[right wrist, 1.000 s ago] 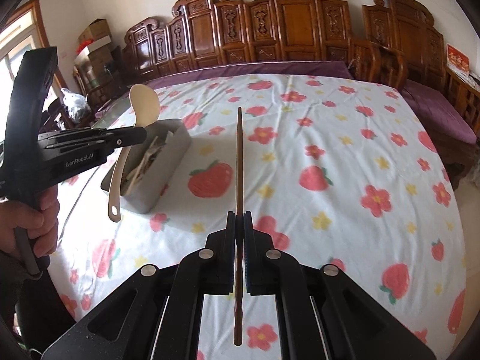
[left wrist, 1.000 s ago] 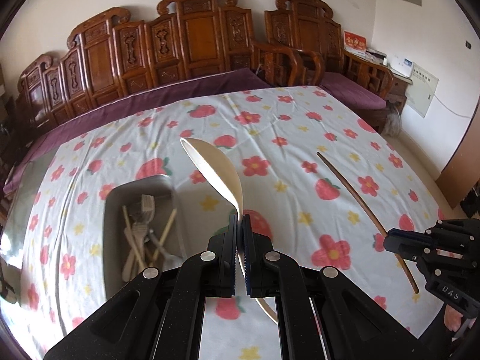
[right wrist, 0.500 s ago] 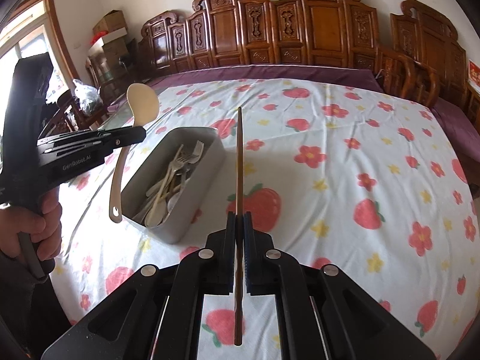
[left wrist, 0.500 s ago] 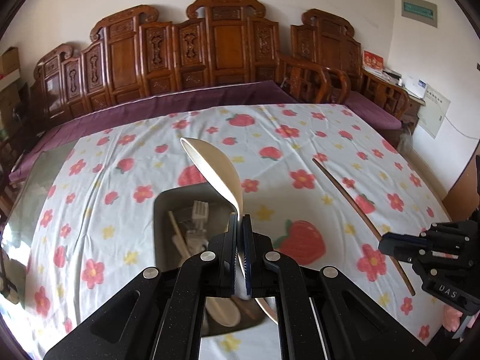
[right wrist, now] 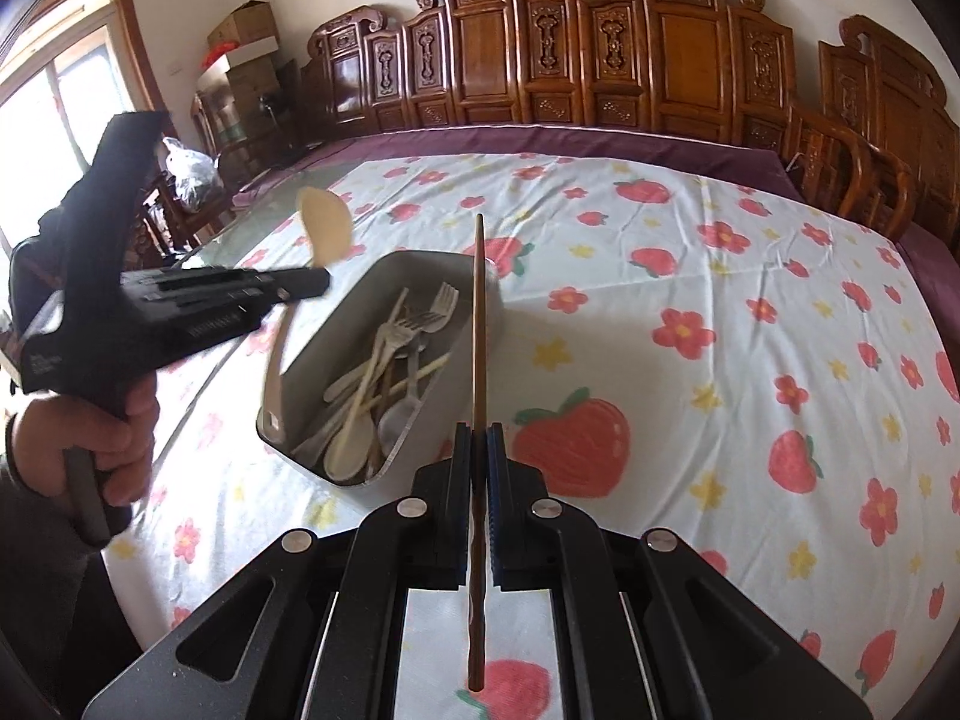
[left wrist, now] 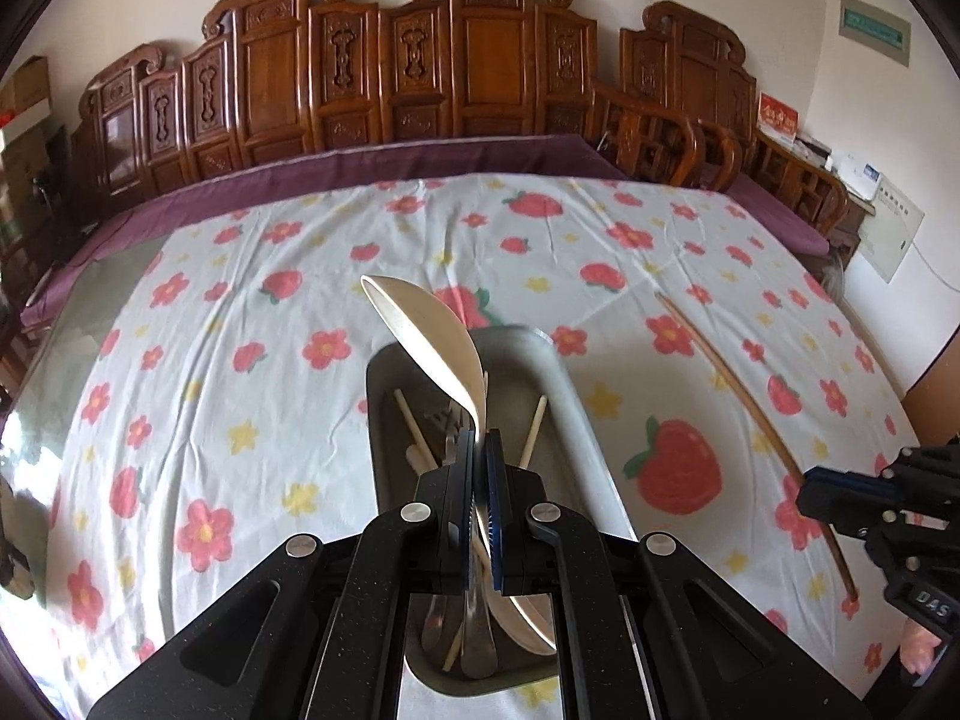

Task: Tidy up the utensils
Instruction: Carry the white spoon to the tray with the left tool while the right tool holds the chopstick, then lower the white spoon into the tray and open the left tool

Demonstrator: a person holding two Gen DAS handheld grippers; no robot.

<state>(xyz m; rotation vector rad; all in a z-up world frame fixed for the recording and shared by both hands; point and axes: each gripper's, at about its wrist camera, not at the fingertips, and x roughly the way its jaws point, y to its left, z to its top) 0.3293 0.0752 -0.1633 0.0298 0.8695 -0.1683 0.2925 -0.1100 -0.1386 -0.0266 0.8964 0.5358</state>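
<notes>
My left gripper (left wrist: 479, 450) is shut on a cream spoon (left wrist: 429, 339), bowl up, held above the grey utensil bin (left wrist: 576, 408). In the right wrist view the left gripper (right wrist: 321, 282) holds the spoon (right wrist: 326, 232) over the bin's left rim (right wrist: 360, 294). My right gripper (right wrist: 478, 441) is shut on a long brown wooden chopstick (right wrist: 478, 324), held above the table just right of the bin. The chopstick (left wrist: 738, 396) and right gripper (left wrist: 810, 489) show at the right of the left wrist view. The bin holds several forks, spoons and pale chopsticks (right wrist: 390, 378).
The table wears a white cloth with strawberries and flowers (right wrist: 720, 312). Carved wooden chairs (left wrist: 456, 72) line the far side. A bare glass strip (left wrist: 78, 312) lies at the table's left. Boxes (right wrist: 246, 54) and a window stand far left.
My left gripper with the spoon has moved right, over the bin. My right gripper with the chopstick has come closer to the bin.
</notes>
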